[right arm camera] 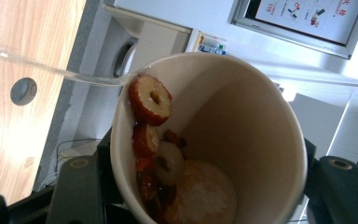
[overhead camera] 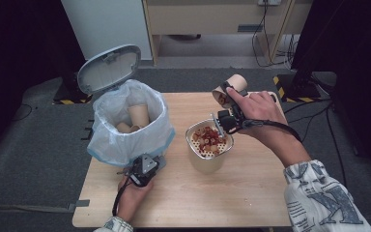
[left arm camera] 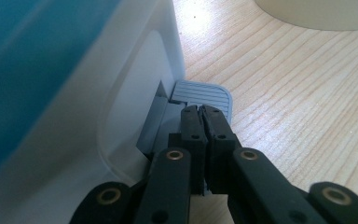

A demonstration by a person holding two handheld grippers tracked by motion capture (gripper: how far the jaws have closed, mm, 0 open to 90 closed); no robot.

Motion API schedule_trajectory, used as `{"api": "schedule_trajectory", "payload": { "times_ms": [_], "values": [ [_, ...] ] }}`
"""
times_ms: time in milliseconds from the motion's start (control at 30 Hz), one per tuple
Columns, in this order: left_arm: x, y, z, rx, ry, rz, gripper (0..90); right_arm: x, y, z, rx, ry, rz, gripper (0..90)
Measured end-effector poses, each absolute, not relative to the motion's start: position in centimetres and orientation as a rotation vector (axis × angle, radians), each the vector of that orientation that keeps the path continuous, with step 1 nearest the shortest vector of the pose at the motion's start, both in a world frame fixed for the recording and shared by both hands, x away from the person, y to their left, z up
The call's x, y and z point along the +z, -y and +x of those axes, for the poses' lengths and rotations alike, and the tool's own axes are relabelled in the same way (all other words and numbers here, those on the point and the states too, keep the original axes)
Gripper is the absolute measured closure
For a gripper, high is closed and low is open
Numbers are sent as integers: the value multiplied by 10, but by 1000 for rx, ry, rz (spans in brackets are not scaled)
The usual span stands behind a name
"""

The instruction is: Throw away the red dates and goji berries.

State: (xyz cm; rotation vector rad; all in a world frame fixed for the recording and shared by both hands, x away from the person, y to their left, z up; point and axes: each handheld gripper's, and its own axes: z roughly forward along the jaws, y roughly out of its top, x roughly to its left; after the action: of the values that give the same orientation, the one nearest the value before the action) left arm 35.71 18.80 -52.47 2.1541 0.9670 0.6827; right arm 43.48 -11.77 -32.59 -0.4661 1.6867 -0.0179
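My right gripper (overhead camera: 228, 96) is shut on a paper cup (overhead camera: 234, 86), which lies tipped on its side above a beige pot with a strainer insert (overhead camera: 206, 163). Red date slices and other bits sit in that strainer. In the right gripper view the cup (right arm camera: 242, 121) sits between my jaws with date slices (right arm camera: 150, 100) at its rim, and a thin clear stream (right arm camera: 51, 71) runs out of it. My left gripper (overhead camera: 142, 170) is shut, and its tips (left arm camera: 200, 111) rest on the grey pedal (left arm camera: 212, 93) of the white bin (overhead camera: 125, 140).
The bin's lid (overhead camera: 108, 67) stands open at the back left. Its bag holds several paper cups (overhead camera: 137, 115). The pot's base (left arm camera: 317, 11) stands just beyond the pedal. Bare wooden table (overhead camera: 251, 193) lies in front, with cables and furniture on the floor behind.
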Motion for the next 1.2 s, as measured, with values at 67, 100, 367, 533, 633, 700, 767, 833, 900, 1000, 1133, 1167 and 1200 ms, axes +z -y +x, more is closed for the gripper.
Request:
{"api": "schedule_trajectory", "payload": {
  "times_ms": [67, 100, 367, 533, 633, 700, 767, 833, 900, 1000, 1133, 1167, 1200],
  "values": [
    [-525, -188, 357, 681, -967, 2154, 872, -330, 115, 434, -21, -1694, -476, 372],
    [-525, -188, 357, 682, -966, 2155, 872, -333, 113, 434, -27, -1697, -495, 372],
    [-525, -188, 357, 682, -966, 2154, 870, -329, 115, 435, -19, -1686, -470, 374],
    [-525, -188, 357, 682, -966, 2154, 868, -344, 107, 433, -56, -1696, -544, 375],
    [-525, -188, 357, 681, -966, 2153, 868, -341, 107, 433, -51, -1685, -533, 374],
    [-525, -188, 357, 680, -967, 2152, 868, -340, 108, 433, -56, -1683, -534, 374],
    [-525, -188, 357, 681, -966, 2153, 868, -340, 109, 433, -72, -1679, -542, 374],
    [-524, -188, 357, 682, -965, 2155, 868, -341, 110, 433, -73, -1683, -539, 375],
    [-524, -188, 357, 690, -961, 2158, 868, -342, 110, 433, -80, -1681, -545, 374],
    [-524, -188, 357, 689, -961, 2159, 868, -342, 110, 433, -87, -1676, -554, 374],
    [-524, -188, 357, 690, -960, 2159, 868, -341, 109, 432, -90, -1672, -558, 374],
    [-524, -188, 357, 691, -960, 2161, 867, -341, 109, 432, -91, -1670, -561, 374],
    [-524, -188, 357, 690, -961, 2160, 868, -340, 109, 431, -92, -1668, -563, 375]
  ]
}}
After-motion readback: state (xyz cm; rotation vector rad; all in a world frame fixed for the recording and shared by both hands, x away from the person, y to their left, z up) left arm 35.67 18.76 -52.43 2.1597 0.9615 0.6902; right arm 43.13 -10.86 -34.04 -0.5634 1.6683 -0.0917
